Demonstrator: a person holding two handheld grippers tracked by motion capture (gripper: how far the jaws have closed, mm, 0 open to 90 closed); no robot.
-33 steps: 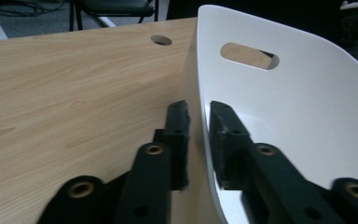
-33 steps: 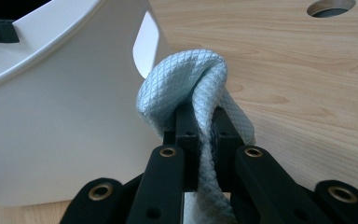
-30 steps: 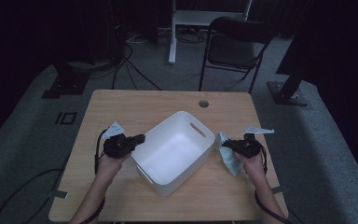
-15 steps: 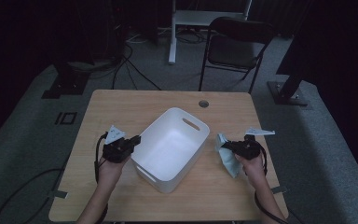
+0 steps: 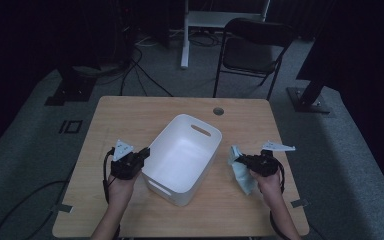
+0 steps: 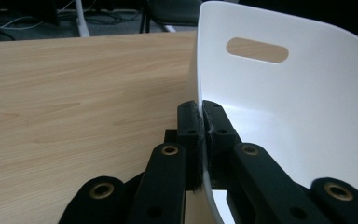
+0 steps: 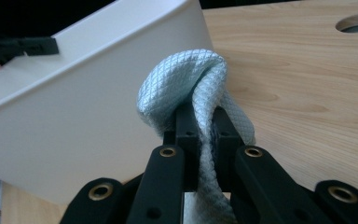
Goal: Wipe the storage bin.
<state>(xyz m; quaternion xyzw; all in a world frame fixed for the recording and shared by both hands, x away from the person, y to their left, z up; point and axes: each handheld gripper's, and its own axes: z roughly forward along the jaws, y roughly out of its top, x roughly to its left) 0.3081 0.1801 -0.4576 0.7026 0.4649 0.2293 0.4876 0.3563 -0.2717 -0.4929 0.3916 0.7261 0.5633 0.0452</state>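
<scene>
A white bin is seen near the middle of the wooden worktop, tilted, with its slotted handle end toward 1 o'clock. Its wall at 9 o'clock is clamped between the jaws of the left tool, one jaw inside the bin and one outside, as the left gripper view shows. At 3 o'clock of the bin, just beside its outer wall, a pale blue quilted cloth is pinched in the closed jaws of the right tool, its folded end bulging above the jaw tips while the rest hangs down to the worktop.
</scene>
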